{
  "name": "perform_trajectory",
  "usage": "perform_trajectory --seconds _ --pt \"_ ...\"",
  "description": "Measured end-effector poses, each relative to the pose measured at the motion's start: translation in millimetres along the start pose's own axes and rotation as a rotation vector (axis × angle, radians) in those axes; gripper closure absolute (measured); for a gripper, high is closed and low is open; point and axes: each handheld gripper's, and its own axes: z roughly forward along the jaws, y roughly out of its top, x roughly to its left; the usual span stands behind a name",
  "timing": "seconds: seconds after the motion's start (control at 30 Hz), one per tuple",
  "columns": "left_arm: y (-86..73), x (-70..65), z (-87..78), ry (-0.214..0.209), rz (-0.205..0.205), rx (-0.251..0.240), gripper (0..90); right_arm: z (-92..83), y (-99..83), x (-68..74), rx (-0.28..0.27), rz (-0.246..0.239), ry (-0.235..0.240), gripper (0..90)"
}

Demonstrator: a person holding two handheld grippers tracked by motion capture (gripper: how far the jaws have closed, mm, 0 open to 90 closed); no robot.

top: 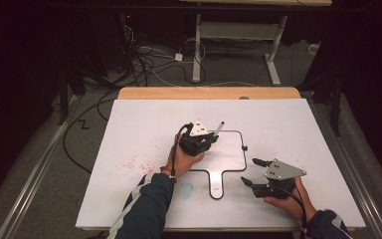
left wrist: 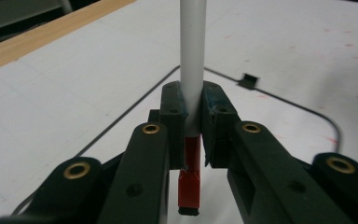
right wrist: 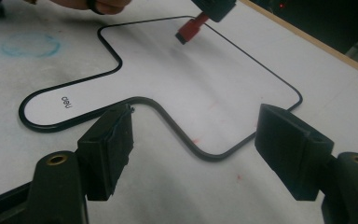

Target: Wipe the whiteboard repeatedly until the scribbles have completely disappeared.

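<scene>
In the high view, the left gripper point(top: 205, 135) sits over the upper left part of a small handled whiteboard point(top: 229, 154) that lies flat on the white table point(top: 288, 129); its jaws are clamped on a white marker point(top: 218, 128) whose red end sticks out toward the board's top edge. The right gripper point(top: 252, 172) rests low on the table just to the right of the board's handle, its jaws standing well apart with nothing between them. Faint red smudges point(top: 134, 163) mark the table to the left of the board, and a pale blue-green ring point(top: 185, 188) lies near the left forearm. In the left gripper view, the two black jaws press on the marker point(left wrist: 193, 60) from both sides, the white barrel running up and away from the camera and the red cap point(left wrist: 189, 184) hanging below the pads, over the board's black border point(left wrist: 135, 102). In the right gripper view, the jaws are spread wide and empty above the table beside the board point(right wrist: 177, 70), which carries a small printed logo on its handle; farther off, the marker's red cap point(right wrist: 189, 29) hovers close over the board's white face, held by the other gripper at the top edge.
</scene>
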Motion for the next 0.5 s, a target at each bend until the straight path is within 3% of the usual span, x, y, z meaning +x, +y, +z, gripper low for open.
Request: perform_trajectory --seconds 0.27,0.5 --pt "-8.9 -26.7 -28.7 -0.057 0.058 -0.014 79.0 -1.8 2.0 -5.1 -0.02 0.041 -0.018 29.5" --pt "-21.9 -32.8 -43.8 -0.061 0.064 -0.012 78.9 -2.0 4.1 -7.6 -0.03 0.062 -0.016 30.4"
